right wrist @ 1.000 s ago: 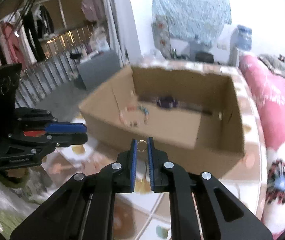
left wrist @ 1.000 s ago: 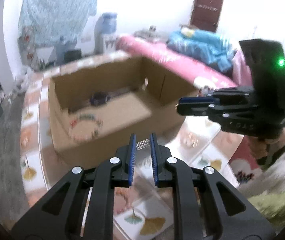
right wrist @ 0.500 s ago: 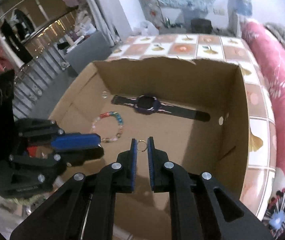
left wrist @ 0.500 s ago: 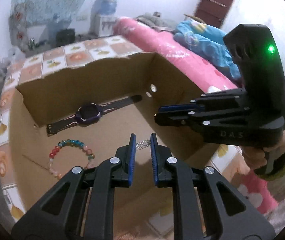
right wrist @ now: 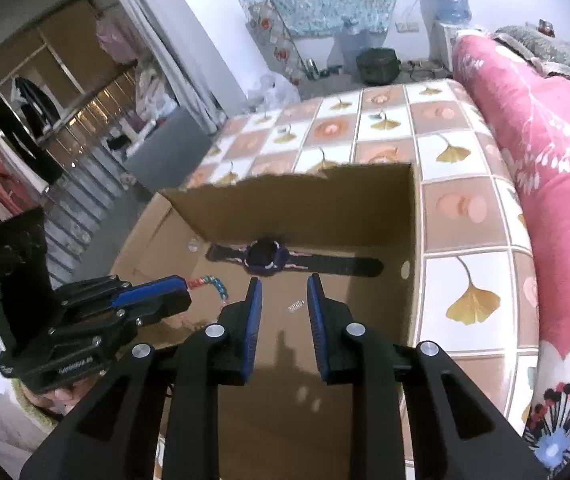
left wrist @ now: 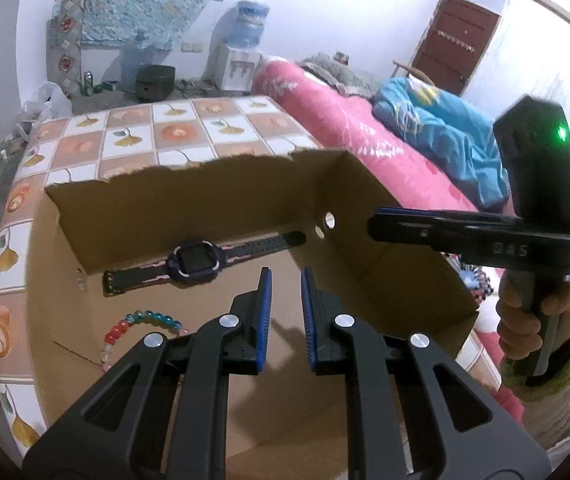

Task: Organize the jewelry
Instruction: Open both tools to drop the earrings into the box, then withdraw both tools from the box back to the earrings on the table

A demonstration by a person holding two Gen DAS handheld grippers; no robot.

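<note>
An open cardboard box stands on a tiled table. On its floor lie a purple watch with a black strap, a coloured bead bracelet and a small silver piece. My left gripper hangs over the box, open and empty. My right gripper is open and empty above the silver piece. The ring is not visible.
The table top has a floral tile pattern. A pink bedspread with a blue blanket lies to the right. A water dispenser stands at the far wall. Clothes racks stand at the left.
Both grippers have opened. The silver piece held by the left one and the ring held by the right one are gone from between the fingers. Both grippers moved in over the box.
</note>
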